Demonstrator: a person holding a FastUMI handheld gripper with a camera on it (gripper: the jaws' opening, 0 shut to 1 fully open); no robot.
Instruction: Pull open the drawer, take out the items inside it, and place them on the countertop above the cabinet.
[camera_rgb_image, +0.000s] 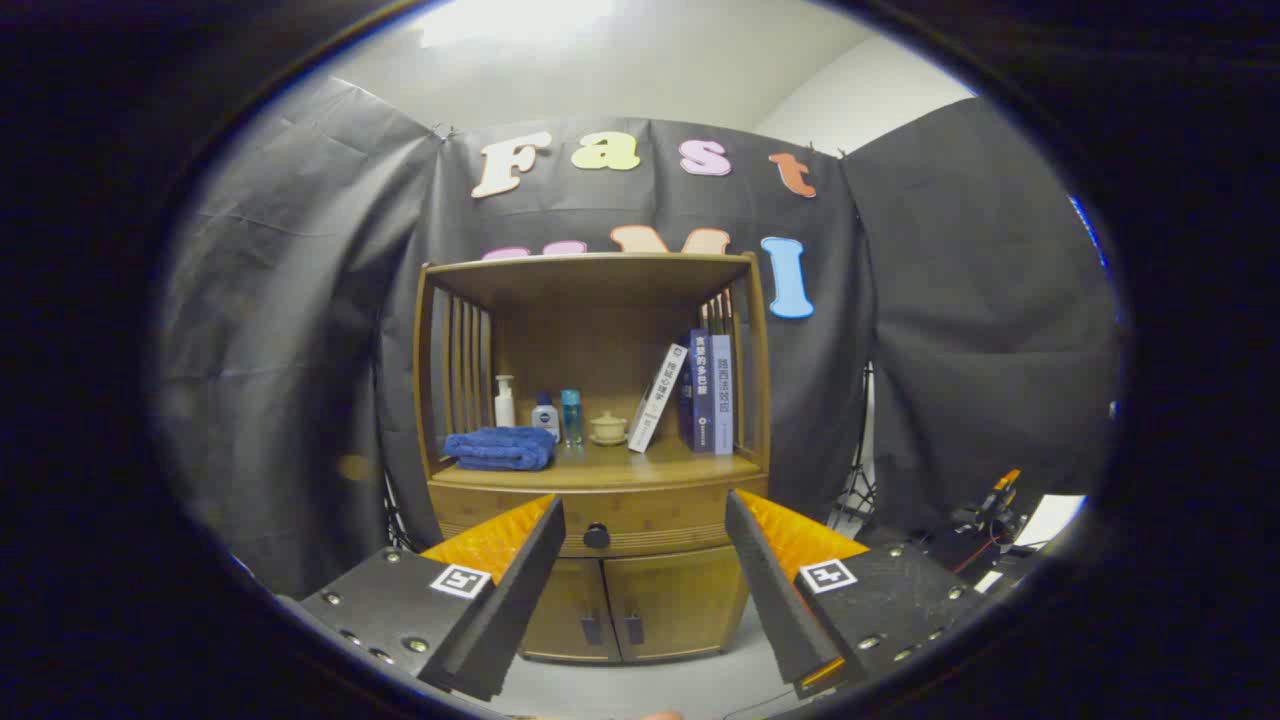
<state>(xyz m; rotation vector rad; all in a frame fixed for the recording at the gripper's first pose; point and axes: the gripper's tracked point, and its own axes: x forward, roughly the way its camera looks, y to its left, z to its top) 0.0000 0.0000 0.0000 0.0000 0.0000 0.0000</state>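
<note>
A wooden cabinet (600, 470) stands ahead against the booth wall. Its drawer (640, 527) is closed, with a dark round knob (596, 536) at the middle of its front. The knob lies beyond my fingers, between them and a little nearer the left one. My gripper (645, 535) is open with nothing between the fingers. The countertop (600, 468) above the drawer carries a folded blue towel (500, 448), three small bottles (545, 412), a small lidded cup (608, 428) and some books (700, 392). The drawer's inside is hidden.
Two lower cabinet doors (630, 605) sit shut under the drawer. A shelf roof (590, 268) and slatted sides enclose the countertop. To the right of the cabinet stand a tripod leg (858, 480) and some cables and gear (985, 520) on the floor.
</note>
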